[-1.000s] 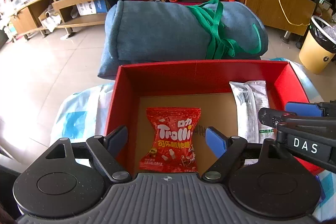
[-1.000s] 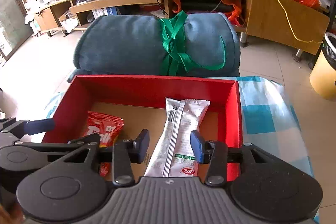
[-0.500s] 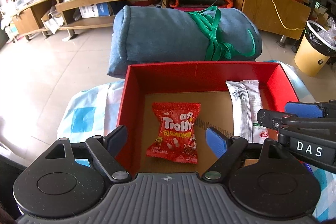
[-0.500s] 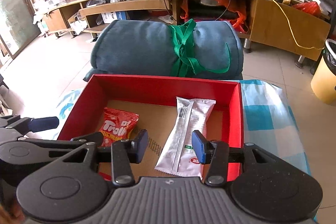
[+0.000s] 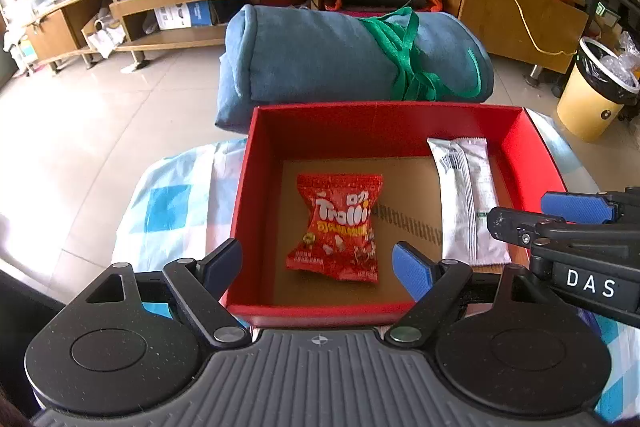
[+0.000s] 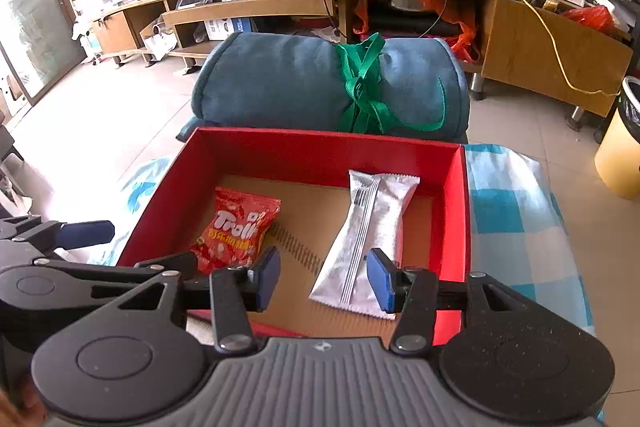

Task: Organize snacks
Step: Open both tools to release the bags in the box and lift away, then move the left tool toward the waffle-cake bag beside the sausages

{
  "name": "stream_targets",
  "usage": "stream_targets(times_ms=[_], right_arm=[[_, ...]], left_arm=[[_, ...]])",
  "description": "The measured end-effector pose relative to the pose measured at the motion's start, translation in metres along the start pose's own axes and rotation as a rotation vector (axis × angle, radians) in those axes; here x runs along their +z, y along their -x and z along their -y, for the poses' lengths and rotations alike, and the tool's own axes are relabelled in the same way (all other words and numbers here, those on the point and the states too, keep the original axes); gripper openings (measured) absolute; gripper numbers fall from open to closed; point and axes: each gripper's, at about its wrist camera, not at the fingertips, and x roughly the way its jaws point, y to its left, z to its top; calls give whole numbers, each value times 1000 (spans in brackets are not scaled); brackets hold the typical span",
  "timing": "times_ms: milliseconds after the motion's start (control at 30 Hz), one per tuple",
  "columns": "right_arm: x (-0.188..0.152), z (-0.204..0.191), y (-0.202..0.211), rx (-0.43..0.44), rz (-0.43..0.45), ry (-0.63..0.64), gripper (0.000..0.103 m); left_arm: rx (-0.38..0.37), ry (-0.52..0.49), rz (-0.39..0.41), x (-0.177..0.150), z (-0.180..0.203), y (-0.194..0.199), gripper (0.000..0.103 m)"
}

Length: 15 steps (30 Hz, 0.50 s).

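At the lower centre, inside the red box (image 5: 256,187), a light, crinkly candy bag (image 5: 338,227) is seen, probably best pinched at its sealed edge. The left gripper (image 5: 318,265) is held spread and empty; the right gripper (image 6: 324,277) is opening, nothing pinched, above the silver packet (image 6: 372,227).

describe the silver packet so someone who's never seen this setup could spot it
Find the red box with the cardboard floor, sitting on the checked cloth in front of the rolled blue blanket. Two snacks lie inside; the silver packet is on the right side, near the right wall. Unlike the squat red Trolli bag beside it, it is long, narrow and silvery-white.
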Motion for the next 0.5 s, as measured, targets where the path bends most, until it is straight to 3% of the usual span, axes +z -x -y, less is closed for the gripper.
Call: stream_targets(times_ms=[500], right_arm=[[-32,-15,16,14,-38,33,47]], left_arm=[[-21,-4,-28,-35,-9,17,87]])
